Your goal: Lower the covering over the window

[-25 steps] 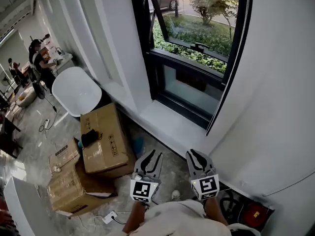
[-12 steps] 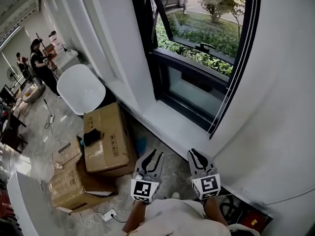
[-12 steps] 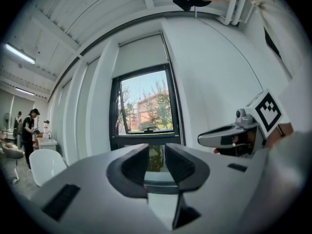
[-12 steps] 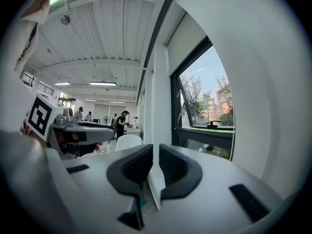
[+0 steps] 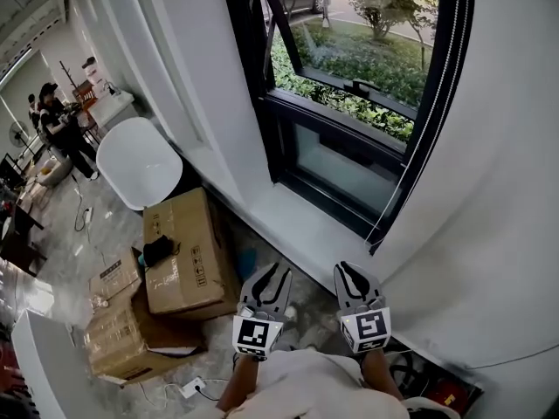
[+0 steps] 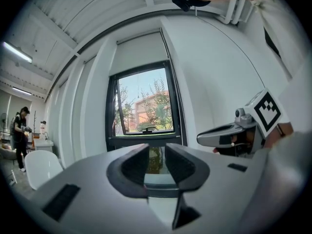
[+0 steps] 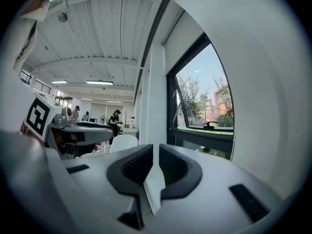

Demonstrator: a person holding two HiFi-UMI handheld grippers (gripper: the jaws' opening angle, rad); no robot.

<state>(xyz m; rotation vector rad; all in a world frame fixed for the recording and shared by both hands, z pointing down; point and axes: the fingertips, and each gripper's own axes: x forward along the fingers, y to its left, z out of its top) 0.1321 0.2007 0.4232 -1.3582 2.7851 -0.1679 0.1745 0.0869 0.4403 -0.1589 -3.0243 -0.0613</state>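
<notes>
Before the window (image 5: 349, 85), left tool (image 5: 272, 275) level, wide; right tool (image 5: 351, 271) level, narrow; both empty.

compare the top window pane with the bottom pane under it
The top pane is swung outward and tilted open; the bottom pane sits shut and flat in its frame. The top pane is the taller of the two and carries a black handle on its lower edge; the bottom pane is shorter and shows no handle. Both sit in the same black frame, and neither is covered.
</notes>
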